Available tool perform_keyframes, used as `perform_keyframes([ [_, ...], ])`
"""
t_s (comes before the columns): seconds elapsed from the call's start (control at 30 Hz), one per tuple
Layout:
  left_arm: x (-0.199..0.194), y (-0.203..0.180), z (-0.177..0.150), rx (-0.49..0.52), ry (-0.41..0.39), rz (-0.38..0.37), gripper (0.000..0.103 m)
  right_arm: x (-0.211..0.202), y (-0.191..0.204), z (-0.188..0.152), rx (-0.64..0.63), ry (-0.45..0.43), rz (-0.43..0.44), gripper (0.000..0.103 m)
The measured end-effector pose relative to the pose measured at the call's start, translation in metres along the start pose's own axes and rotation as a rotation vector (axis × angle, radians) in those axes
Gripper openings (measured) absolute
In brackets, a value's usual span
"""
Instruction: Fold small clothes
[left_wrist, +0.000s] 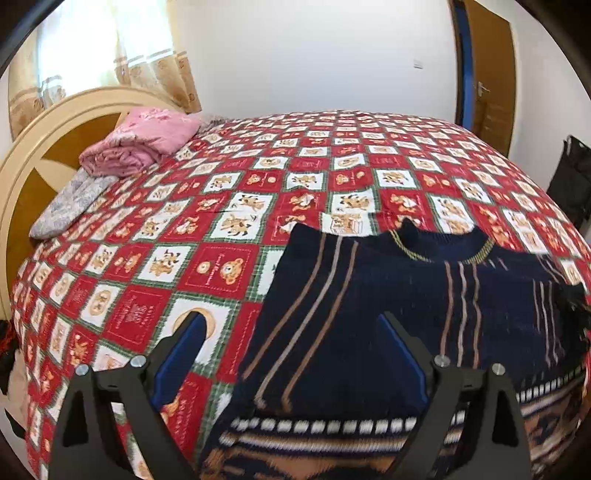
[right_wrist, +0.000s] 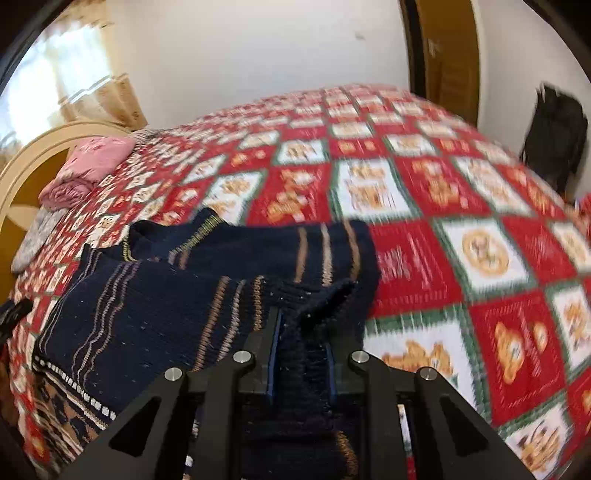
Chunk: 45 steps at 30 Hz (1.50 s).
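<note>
A small navy knitted sweater (left_wrist: 388, 295) with tan stripes and a patterned hem lies on the red patchwork bedspread (left_wrist: 229, 206). Its left sleeve is folded in over the body. My left gripper (left_wrist: 291, 325) is open and empty, hovering above the sweater's left part. In the right wrist view the sweater (right_wrist: 155, 317) lies at lower left. My right gripper (right_wrist: 301, 325) is shut on the ribbed cuff of the right sleeve (right_wrist: 317, 306) and holds it lifted over the body.
A folded pink blanket (left_wrist: 144, 140) and a grey pillow (left_wrist: 70, 203) lie by the cream headboard (left_wrist: 44, 147) at far left. A black bag (right_wrist: 554, 136) stands beyond the bed's right edge. A wooden door (left_wrist: 487, 74) is at back right.
</note>
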<state>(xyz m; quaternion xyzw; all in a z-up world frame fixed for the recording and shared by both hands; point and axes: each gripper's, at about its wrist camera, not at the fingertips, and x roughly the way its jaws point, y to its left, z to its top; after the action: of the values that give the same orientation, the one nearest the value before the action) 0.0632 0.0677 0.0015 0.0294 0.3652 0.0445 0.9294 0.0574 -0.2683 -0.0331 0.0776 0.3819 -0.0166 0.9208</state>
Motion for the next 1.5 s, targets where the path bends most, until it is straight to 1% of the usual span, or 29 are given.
perform_keyframes([
  [0.1,0.013,0.000,0.000,-0.042,0.012,0.030,0.095,-0.017,0.014,0.008,-0.080,-0.089,-0.024,0.018],
  [0.13,0.021,0.000,-0.002,-0.048,0.014,0.062,0.095,-0.022,0.016,0.012,-0.110,-0.138,-0.039,0.018],
  [0.2,0.034,0.000,-0.005,-0.045,0.036,0.106,0.095,-0.023,0.015,0.018,-0.136,-0.184,-0.052,0.018],
  [0.27,0.055,0.005,-0.012,-0.057,0.094,0.155,0.095,-0.006,0.002,0.026,-0.095,-0.150,-0.035,0.018],
  [0.33,0.068,0.016,-0.019,-0.104,0.135,0.192,0.095,0.014,-0.013,0.025,-0.047,-0.070,-0.054,0.019],
  [0.37,0.070,0.020,-0.022,-0.118,0.139,0.197,0.095,0.017,-0.017,0.023,-0.035,-0.050,-0.054,0.019],
  [0.4,0.071,0.025,-0.024,-0.127,0.140,0.210,0.096,0.015,-0.019,0.021,-0.023,-0.050,-0.040,0.019],
  [0.47,0.074,0.028,-0.025,-0.117,0.141,0.225,0.098,0.002,-0.021,0.016,-0.002,-0.080,-0.012,0.019],
  [0.57,0.074,0.033,-0.020,-0.124,0.149,0.244,0.098,-0.023,-0.025,0.011,0.041,-0.117,-0.009,0.019],
  [0.63,0.067,0.031,-0.014,-0.104,0.130,0.268,0.098,-0.044,-0.032,0.005,0.093,-0.137,0.016,0.019],
  [0.67,0.062,0.029,-0.011,-0.094,0.108,0.269,0.096,-0.051,-0.033,0.002,0.105,-0.145,0.023,0.019],
  [0.77,0.046,0.018,0.000,-0.063,0.042,0.212,0.096,-0.068,-0.030,-0.007,0.095,-0.161,0.018,0.019],
  [0.83,0.042,0.005,0.007,-0.040,0.011,0.157,0.096,-0.065,-0.021,-0.009,0.053,-0.130,0.022,0.019],
  [0.87,0.044,-0.001,0.009,-0.030,0.011,0.138,0.096,-0.062,-0.017,-0.010,0.034,-0.119,0.018,0.019],
  [0.93,0.053,-0.014,0.014,-0.013,0.034,0.094,0.096,-0.052,-0.008,-0.011,-0.003,-0.095,0.003,0.019],
  [0.97,0.058,-0.018,0.014,-0.014,0.043,0.083,0.096,-0.042,-0.004,-0.011,-0.017,-0.068,0.005,0.019],
  [1.0,0.064,-0.019,0.015,-0.016,0.056,0.083,0.096,-0.033,-0.003,-0.011,-0.014,-0.042,0.010,0.019],
  [1.03,0.074,-0.019,0.015,-0.022,0.092,0.106,0.096,-0.021,-0.002,-0.012,-0.006,-0.011,0.017,0.019],
  [1.07,0.079,-0.018,0.014,-0.028,0.109,0.114,0.096,-0.012,-0.002,-0.013,-0.005,0.011,0.008,0.019],
  [1.1,0.084,-0.015,0.012,-0.044,0.128,0.116,0.096,0.000,-0.002,-0.014,-0.010,0.040,-0.028,0.019],
  [1.13,0.088,-0.011,0.010,-0.064,0.138,0.114,0.096,0.015,-0.006,-0.014,-0.003,0.062,-0.060,0.024],
  [1.2,0.097,-0.002,0.005,-0.090,0.151,0.138,0.097,0.025,-0.015,-0.011,0.046,0.036,-0.034,0.026],
  [1.27,0.102,0.002,0.005,-0.089,0.156,0.152,0.097,0.034,-0.022,-0.004,0.091,0.037,-0.006,0.027],
  [1.33,0.101,0.003,0.005,-0.080,0.167,0.142,0.097,0.034,-0.018,-0.002,0.087,0.050,-0.017,0.029],
  [1.4,0.093,0.003,0.006,-0.065,0.164,0.137,0.096,0.024,-0.016,-0.003,0.086,0.046,-0.012,0.029],
  [1.5,0.068,0.007,0.003,-0.040,0.128,0.103,0.096,-0.012,-0.023,-0.012,0.209,-0.036,0.079,0.029],
])
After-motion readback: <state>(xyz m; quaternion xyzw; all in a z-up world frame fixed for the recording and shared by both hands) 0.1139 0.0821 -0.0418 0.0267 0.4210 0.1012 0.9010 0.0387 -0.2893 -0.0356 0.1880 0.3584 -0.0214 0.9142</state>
